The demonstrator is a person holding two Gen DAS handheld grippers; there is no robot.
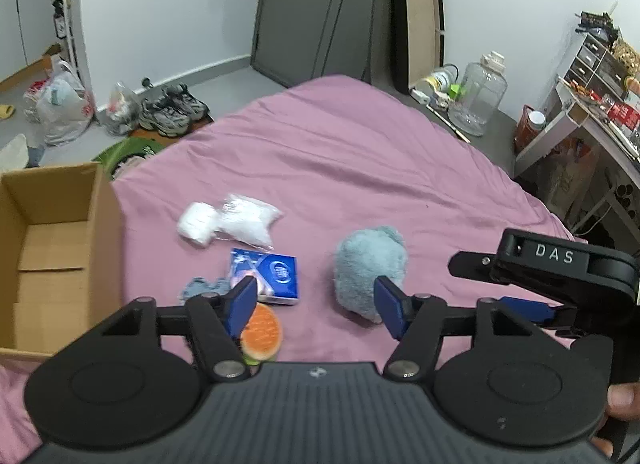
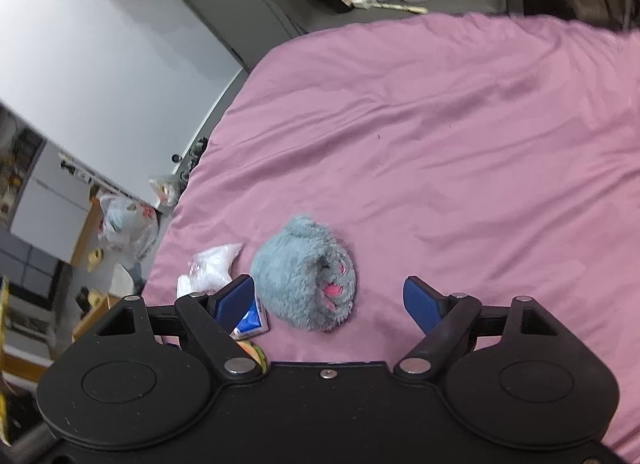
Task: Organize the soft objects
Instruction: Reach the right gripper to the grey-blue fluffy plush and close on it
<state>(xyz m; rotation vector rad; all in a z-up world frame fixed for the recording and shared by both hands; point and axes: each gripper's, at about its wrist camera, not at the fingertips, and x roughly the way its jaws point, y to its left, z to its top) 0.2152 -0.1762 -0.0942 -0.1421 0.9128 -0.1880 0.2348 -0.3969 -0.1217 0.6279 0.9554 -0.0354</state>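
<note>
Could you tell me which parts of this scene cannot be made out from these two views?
- Small grey-blue fabric item, left wrist view: half hidden behind the left tongs, blurred; its kind is unclear.
- Orange round toy: left finger covers its edge.
- Blue packet, right wrist view: mostly behind the right tongs.
- Cardboard box: cut off by the left edge.
- Fluffy grey toy: its shape is unreadable.

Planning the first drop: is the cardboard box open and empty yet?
Open, and empty where visible: the cardboard box has its top open, showing bare cardboard floor. Its near corner is hidden behind the left gripper.
</note>
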